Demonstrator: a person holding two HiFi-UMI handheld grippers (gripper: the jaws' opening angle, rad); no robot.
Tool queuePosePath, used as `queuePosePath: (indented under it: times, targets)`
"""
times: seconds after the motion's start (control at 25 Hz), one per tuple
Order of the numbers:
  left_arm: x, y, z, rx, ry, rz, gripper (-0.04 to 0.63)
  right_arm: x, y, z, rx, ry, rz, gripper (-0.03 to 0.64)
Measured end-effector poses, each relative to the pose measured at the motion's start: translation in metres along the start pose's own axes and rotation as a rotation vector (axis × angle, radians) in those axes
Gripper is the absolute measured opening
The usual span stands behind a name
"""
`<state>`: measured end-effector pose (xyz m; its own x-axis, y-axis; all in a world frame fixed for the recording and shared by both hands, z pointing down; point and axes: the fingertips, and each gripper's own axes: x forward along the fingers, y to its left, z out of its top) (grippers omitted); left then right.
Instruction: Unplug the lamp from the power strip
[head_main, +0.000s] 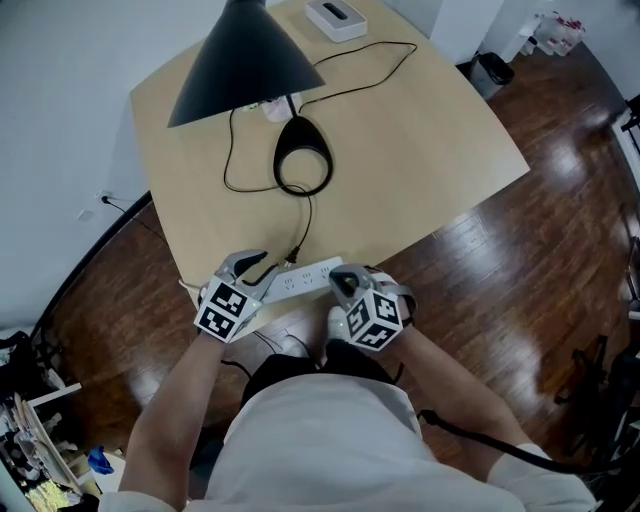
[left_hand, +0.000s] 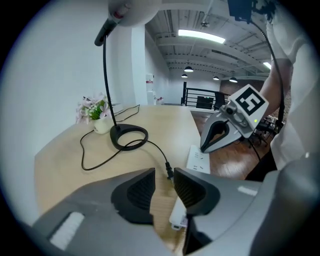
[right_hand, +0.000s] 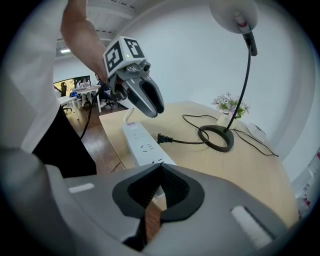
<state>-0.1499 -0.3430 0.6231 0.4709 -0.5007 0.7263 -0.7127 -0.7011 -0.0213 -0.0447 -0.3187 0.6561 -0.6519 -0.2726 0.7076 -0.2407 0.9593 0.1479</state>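
So, pose: both forearms reached forward and down at the near table edge; left gripper hovered over one end of the strip, right gripper over the other, tips angled toward each other.
Left jaws: slightly apart, nothing between the pads; plug sat just beyond the gap.
Right jaws: pressed together, holding nothing; strip lay right under the tips.
Plug: black, lying flat on the table just beside the strip, prongs bare, not in a socket.
Strip: long white plastic bar, sockets on top, along the near table edge.
Lamp: black cone shade, thin bent stem, open ring base, matte.
Cord: thin black cord looped from the base across the table and down to the plug.
Table: pale wood-grain top, smooth, rounded corners.
Grippers: grey shells, black ribbed pads, marker cube on each.
Around: white flat box at the far edge; small flower pot beside the lamp base; dark glossy wood floor; bin off the far corner.
Obstructions: none between the jaws and the plug; lamp base stood well apart from the strip.
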Motion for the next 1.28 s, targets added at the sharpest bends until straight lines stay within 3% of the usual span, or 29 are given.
queuePosePath:
  times: [0.28,0.56,0.76,0.96,1.12,1.28]
  targets:
    - [-0.065,-0.019,0.011,-0.076,-0.145,0.051,0.115,-0.019,0.001,0.013,0.07,-0.06,-0.037,0.006]
    - [-0.154,-0.076,0.004,-0.117,-0.307,0.053,0.1,-0.086,0.045,0.037,0.122,-0.125,-0.081,0.006]
    - [-0.235,-0.137,-0.023,-0.164,-0.419,0.018,0.1,-0.15,0.115,0.039,0.192,-0.146,-0.151,0.006]
    - [-0.311,-0.196,-0.067,-0.135,-0.486,0.017,0.1,-0.208,0.212,0.052,0.297,-0.191,-0.211,0.044]
    - [-0.359,-0.246,-0.106,-0.092,-0.496,0.028,0.082,-0.246,0.284,0.06,0.342,-0.238,-0.228,0.092]
    - [-0.382,-0.292,-0.137,-0.066,-0.488,0.031,0.081,-0.275,0.345,0.055,0.338,-0.244,-0.191,0.103]
